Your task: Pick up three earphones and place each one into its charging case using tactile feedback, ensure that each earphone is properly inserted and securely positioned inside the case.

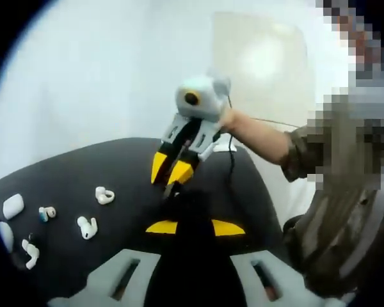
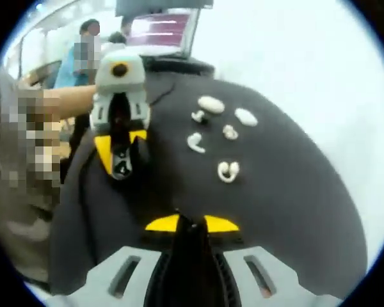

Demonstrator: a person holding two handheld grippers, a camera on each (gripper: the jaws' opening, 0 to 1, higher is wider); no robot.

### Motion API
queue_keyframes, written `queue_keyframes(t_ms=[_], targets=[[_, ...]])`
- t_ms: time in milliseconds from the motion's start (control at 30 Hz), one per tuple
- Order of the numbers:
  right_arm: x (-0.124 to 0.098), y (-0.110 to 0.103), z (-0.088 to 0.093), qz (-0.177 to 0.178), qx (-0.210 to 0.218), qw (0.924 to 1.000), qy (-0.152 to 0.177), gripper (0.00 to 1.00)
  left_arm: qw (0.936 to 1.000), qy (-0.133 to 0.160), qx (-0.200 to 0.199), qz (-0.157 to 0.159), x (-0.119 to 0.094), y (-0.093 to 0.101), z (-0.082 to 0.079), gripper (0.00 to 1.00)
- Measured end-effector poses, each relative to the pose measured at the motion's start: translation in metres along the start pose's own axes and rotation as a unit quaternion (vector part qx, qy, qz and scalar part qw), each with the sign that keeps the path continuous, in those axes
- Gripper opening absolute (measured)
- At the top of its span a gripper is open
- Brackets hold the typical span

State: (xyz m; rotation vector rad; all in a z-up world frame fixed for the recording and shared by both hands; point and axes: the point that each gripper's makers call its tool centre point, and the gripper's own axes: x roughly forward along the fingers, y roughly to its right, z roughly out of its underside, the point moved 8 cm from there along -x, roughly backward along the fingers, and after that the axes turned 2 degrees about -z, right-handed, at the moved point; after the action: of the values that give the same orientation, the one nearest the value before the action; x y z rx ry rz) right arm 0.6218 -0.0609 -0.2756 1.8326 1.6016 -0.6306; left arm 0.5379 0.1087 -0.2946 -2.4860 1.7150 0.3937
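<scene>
Several white earphones lie on a dark mat (image 1: 77, 173): one looped earphone (image 1: 104, 195), a stemmed one (image 1: 88, 227), a small one with a blue tip (image 1: 47, 213) and another stemmed one (image 1: 31, 252). Two white cases (image 1: 13, 206) sit at the mat's left edge. In the right gripper view the same group appears as the looped earphone (image 2: 228, 171), a stemmed earphone (image 2: 195, 142) and the cases (image 2: 211, 103). My left gripper (image 1: 195, 225) (image 2: 120, 160) and right gripper (image 2: 192, 224) (image 1: 171, 180) hover above the mat facing each other, dark pads together, with nothing visible between them.
The mat (image 2: 275, 192) covers a white table (image 2: 294, 57). A person's forearm (image 1: 262, 137) and body stand at the right of the left gripper view. A screen (image 2: 160, 29) stands beyond the mat's far edge, with people behind it.
</scene>
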Motion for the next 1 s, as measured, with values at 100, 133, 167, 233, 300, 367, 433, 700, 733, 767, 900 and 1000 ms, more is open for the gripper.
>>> queue_keyframes(t_ms=[100,133,167,233,300,367,433,700,733,767,900,1000], targets=[[-0.002,0.002,0.0,-0.003,0.027,0.9994,0.023,0.15,1.0,0.0,-0.003,0.001,0.0,0.0,0.0,0.14],[-0.001,0.002,0.001,-0.003,0.028,0.9993,0.025,0.15,1.0,0.0,-0.004,0.001,0.0,-0.001,0.0,0.14],[-0.001,0.0,0.002,-0.002,0.028,0.9992,0.029,0.15,1.0,0.0,-0.005,0.001,0.0,-0.001,0.0,0.14],[-0.001,-0.001,0.003,0.0,0.023,0.9991,0.037,0.15,1.0,0.0,-0.006,0.001,0.0,-0.001,0.0,0.14],[-0.001,-0.002,0.003,0.005,0.009,0.9989,0.047,0.16,1.0,-0.001,-0.007,0.0,0.0,-0.001,0.0,0.14],[-0.002,-0.001,0.005,0.012,0.007,0.9984,0.055,0.19,1.0,-0.002,-0.008,0.0,-0.001,-0.001,0.0,0.14],[-0.006,0.0,0.004,0.018,0.009,0.9971,0.073,0.22,1.0,-0.002,-0.008,-0.002,-0.001,0.0,0.001,0.14],[-0.047,-0.014,-0.014,-0.103,0.091,0.9397,0.313,0.23,1.0,-0.005,-0.005,-0.001,0.0,0.002,0.001,0.14],[-0.045,-0.02,-0.012,-0.135,0.091,0.9352,0.314,0.25,1.0,-0.007,-0.003,-0.002,0.0,0.002,0.002,0.14],[-0.041,-0.025,-0.01,-0.165,0.098,0.9283,0.318,0.28,0.9999,-0.01,-0.002,-0.001,0.0,0.002,0.002,0.15],[-0.011,-0.032,0.001,-0.183,0.098,0.9387,0.275,0.3,0.9999,-0.015,0.003,-0.002,0.001,0.003,0.003,0.15],[0.008,-0.038,0.0,-0.187,0.086,0.9481,0.242,0.31,0.9998,-0.017,0.006,-0.003,0.002,0.003,0.004,0.15]])
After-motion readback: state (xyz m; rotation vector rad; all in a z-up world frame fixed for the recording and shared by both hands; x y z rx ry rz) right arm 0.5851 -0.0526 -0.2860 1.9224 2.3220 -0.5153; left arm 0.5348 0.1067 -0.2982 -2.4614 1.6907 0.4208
